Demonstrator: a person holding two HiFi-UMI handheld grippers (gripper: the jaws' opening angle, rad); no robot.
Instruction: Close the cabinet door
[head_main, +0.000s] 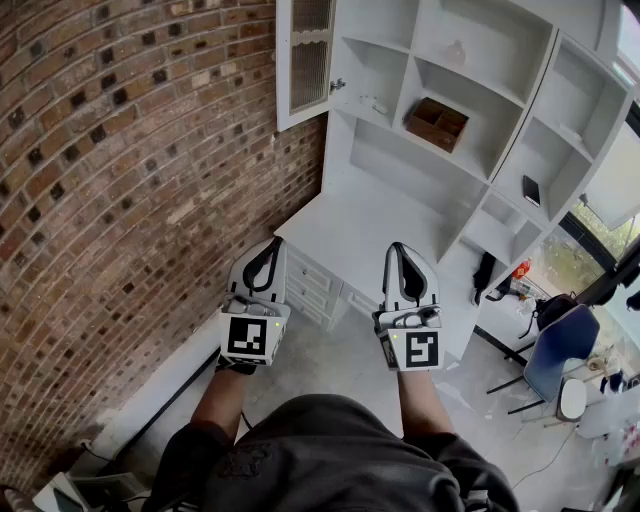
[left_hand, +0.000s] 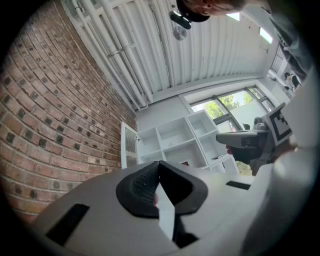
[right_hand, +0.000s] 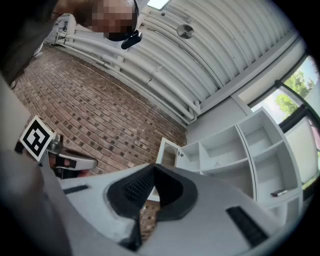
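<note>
The white cabinet door (head_main: 305, 55) with a ribbed pane stands swung open at the top left of a white shelf unit (head_main: 470, 75), beside the brick wall. Both grippers hover well below and short of it, over the floor in front of the desk. My left gripper (head_main: 271, 244) is shut with nothing in it, and so is my right gripper (head_main: 401, 248). In the left gripper view the left gripper (left_hand: 159, 167) points up toward the door (left_hand: 129, 148), far off. In the right gripper view the right gripper (right_hand: 153, 172) has the door (right_hand: 169, 155) just beyond its tips.
A brick wall (head_main: 120, 180) runs along the left. The unit has a desk top (head_main: 365, 225) with drawers (head_main: 315, 285) below. A wooden box (head_main: 436, 123) and a dark item (head_main: 531, 190) sit on shelves. A blue chair (head_main: 560, 355) stands at the right.
</note>
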